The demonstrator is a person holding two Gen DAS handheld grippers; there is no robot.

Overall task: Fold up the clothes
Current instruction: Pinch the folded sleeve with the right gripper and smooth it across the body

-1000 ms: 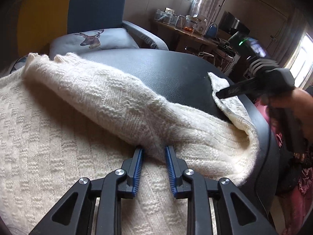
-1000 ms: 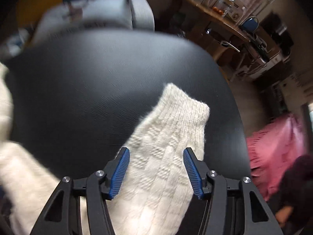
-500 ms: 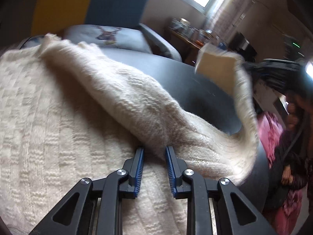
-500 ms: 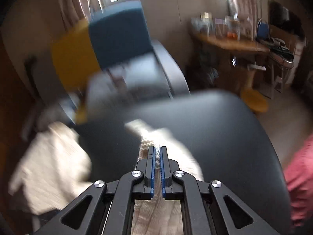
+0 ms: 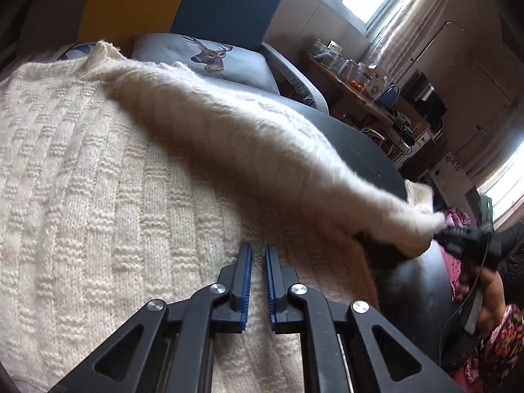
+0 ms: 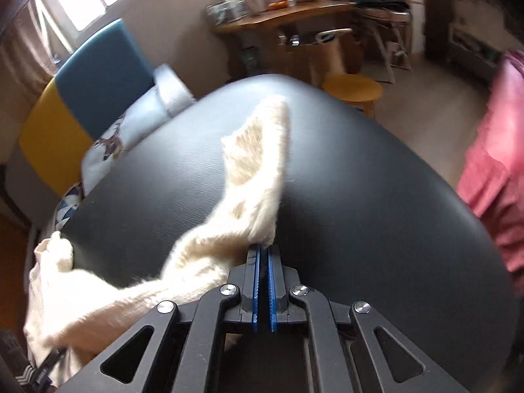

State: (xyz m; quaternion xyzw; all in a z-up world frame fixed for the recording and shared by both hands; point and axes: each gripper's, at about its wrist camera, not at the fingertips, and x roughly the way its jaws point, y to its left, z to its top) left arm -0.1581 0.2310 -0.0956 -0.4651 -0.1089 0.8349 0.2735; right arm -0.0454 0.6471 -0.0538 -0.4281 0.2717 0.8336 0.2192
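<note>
On the black padded table [image 5: 409, 281] in front of me lies a cream knitted sweater [image 5: 82, 196], its body spread flat across the near left part of the surface. Starting at my left: the left gripper [image 5: 258, 252] rests low on the sweater's body, its blue-padded fingers drawn in to a narrow slot; whether any knit is caught between them I cannot tell, so I read it as pinning the body in place. Moving right, one sleeve [image 5: 262, 150] stretches taut and lifted from the shoulder across to the right gripper [image 6: 262, 249], which is clamped tight on the sleeve near its end, with the ribbed cuff [image 6: 258, 144] flopping past the jaws above the bare table.

My judgement is that a sleeve fold is in hand: the sleeve is raised and held, not yet laid down. The next move calls for carrying it over the body and setting it flat without dragging the rest, so the left side must hold firm.

The knit looks thick, fuzzy and soft, with a blocky basket pattern; it will sag and stretch instead of creasing cleanly
</note>
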